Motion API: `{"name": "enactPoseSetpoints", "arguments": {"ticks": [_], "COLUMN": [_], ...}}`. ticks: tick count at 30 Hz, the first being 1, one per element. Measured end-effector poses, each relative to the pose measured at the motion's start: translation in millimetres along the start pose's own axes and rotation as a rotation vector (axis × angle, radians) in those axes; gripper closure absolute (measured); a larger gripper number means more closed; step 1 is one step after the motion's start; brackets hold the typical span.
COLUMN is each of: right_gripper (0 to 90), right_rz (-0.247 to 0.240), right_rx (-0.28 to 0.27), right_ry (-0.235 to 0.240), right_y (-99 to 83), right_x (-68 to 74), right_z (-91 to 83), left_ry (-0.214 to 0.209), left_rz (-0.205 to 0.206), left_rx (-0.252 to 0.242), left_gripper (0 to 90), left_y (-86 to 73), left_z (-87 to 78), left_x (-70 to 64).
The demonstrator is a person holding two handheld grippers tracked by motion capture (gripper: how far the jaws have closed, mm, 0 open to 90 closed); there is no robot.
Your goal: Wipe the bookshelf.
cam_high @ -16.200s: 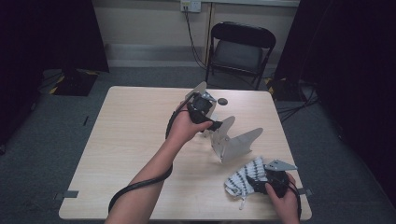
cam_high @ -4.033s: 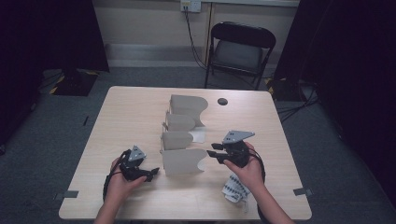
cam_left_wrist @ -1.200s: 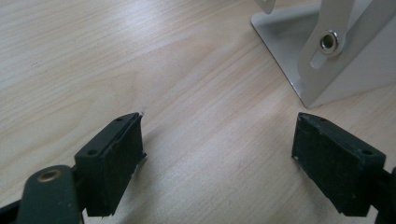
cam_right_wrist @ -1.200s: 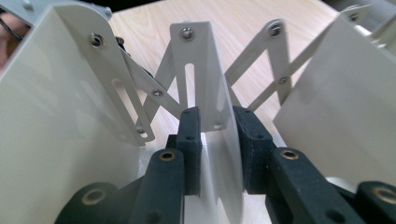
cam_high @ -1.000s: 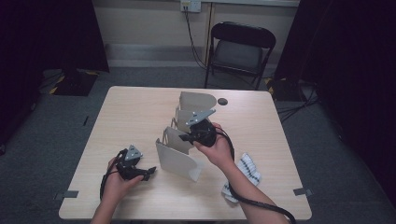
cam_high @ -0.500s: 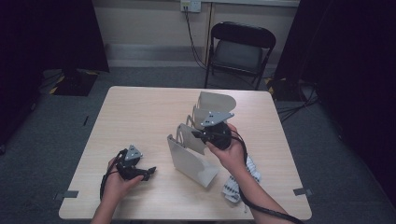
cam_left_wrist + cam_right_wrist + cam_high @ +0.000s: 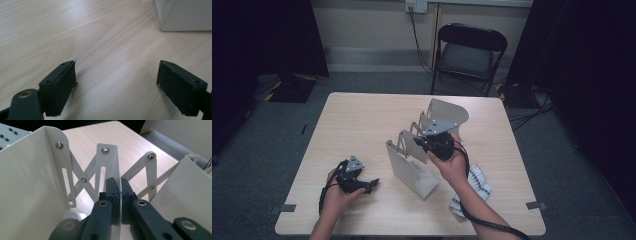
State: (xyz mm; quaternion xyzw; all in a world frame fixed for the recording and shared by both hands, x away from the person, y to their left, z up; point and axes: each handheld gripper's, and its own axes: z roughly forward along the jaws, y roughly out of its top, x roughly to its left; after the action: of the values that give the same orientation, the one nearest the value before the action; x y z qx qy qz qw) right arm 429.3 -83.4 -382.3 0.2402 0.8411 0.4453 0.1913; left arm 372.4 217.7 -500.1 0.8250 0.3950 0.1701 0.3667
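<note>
1. Left of the white metal accordion-style file rack (image 7: pixel 422 150), the left gripper (image 7: pixel 117 82) rests on the pale wooden table (image 7: pixel 362 120), jaws spread wide, empty.
2. The rack stands mid-table, seemingly partly extended; the right gripper (image 7: pixel 119 202) pinches its middle divider.
3. Right of it, a striped cloth (image 7: pixel 472 187) is half hidden by the forearm.

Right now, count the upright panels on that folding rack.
3. Near end panel toward the left gripper; middle divider clamped by the right gripper; far end panel toward the chair. More may be hidden.
</note>
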Motion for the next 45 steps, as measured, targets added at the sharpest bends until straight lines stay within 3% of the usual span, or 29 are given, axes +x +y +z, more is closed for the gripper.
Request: {"name": "enactPoseSetpoints", "arguments": {"ticks": [2,8,11,15,18,27,32,38,45], "right_gripper": [89.8,88.5,81.7,71.5,67.8,64.8,62.4,61.4,59.5], "right_rz": [0.03,0.045,0.041,0.02,0.038,0.074,0.081,0.101,0.106], "right_rx": [-0.006,0.008,-0.005,0.031,0.041,0.077,0.102,0.118,0.096], "right_ry": [0.009,0.002,-0.01,-0.018,-0.017,-0.042,-0.05,-0.036,-0.002], "right_y": [1.3,-1.9,-8.2,-22.5,-38.7,-78.4,-98.1,-114.5,-107.6], "right_x": [-1.4,-2.1,0.4,0.3,-2.0,-12.6,-10.6,-6.0,3.5], "right_z": [4.7,12.4,8.3,-4.5,-19.8,-67.8,-80.6,-78.8,-61.8], "left_ry": [0.0,0.003,0.004,0.003,0.001,0.001,0.005,0.007,0.007], "left_rz": [0.001,0.007,0.007,0.007,0.008,0.002,0.007,0.007,0.007], "left_rx": [-0.001,0.001,0.002,0.002,0.002,0.0,0.0,0.0,0.0], "left_gripper": [15.5,15.5,15.5,15.5,15.5,15.4,15.4,15.4,15.4], "left_y": [0.0,0.0,0.0,0.0,0.0,-0.1,0.0,0.0,0.0], "left_z": [0.0,-0.3,-0.3,-0.3,-0.3,-0.1,-0.1,-0.1,-0.1], "left_x": [0.1,0.4,0.3,0.4,0.8,0.3,0.5,0.3,0.3]}}
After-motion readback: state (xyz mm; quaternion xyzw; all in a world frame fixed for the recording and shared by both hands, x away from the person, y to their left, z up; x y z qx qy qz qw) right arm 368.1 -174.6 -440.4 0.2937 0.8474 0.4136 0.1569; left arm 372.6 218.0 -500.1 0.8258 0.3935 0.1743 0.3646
